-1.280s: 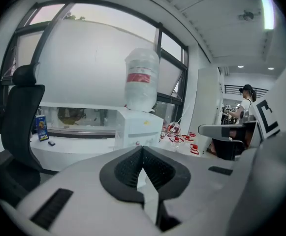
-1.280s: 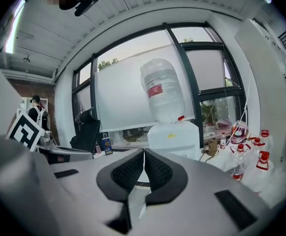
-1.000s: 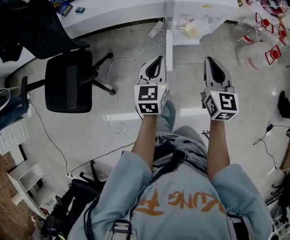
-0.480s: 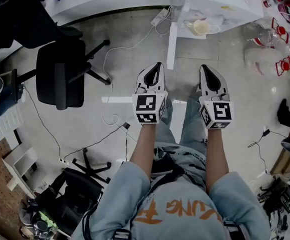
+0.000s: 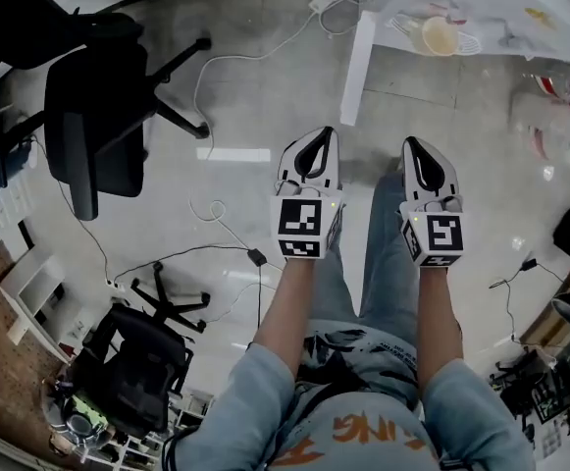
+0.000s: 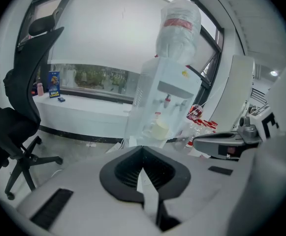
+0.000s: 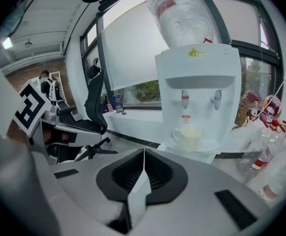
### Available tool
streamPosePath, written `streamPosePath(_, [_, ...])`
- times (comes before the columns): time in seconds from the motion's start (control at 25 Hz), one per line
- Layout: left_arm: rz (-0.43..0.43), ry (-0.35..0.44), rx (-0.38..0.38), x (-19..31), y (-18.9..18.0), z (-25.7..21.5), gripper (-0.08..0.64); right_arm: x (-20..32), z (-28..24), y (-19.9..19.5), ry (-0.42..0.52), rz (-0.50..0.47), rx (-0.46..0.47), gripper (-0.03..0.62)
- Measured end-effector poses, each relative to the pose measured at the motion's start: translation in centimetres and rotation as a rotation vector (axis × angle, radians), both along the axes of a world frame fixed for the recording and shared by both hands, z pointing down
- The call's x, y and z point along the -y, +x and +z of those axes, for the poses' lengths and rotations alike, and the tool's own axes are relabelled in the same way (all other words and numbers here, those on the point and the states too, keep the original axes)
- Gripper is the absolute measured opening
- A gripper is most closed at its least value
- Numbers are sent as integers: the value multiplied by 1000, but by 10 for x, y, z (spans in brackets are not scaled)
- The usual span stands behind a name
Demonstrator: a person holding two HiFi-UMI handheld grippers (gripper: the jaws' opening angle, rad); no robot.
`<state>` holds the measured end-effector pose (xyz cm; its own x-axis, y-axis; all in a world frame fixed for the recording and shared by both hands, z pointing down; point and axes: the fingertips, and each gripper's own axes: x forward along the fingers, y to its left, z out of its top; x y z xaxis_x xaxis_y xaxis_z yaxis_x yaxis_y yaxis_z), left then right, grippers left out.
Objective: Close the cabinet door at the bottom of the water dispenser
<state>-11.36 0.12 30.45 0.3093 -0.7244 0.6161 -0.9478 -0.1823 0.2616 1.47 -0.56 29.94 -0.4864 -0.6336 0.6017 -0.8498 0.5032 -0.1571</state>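
Likely a light, stiff cabinet door ahead: nudge its free edge; left tool and right tool are both pressed together.

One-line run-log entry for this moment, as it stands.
left gripper shut, empty | right gripper shut, empty | water dispenser ahead, untouched | cup on its drip tray

The head view looks steeply down from above the person onto the left gripper, the right gripper and the floor. Each gripper view looks forward along its own jaws, near the water dispenser, the left obliquely and the right squarely. All three views share the cup on the dispenser.
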Motion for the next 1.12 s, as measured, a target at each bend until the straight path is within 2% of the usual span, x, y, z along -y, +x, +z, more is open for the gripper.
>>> streamPosePath(0.64, [88, -86, 16, -26, -4, 116, 20, -36, 134, -36, -94, 0, 5, 29])
streamPosePath(1.12, [107, -148, 21, -43, -8, 166, 20, -62, 223, -60, -178, -43, -12, 35])
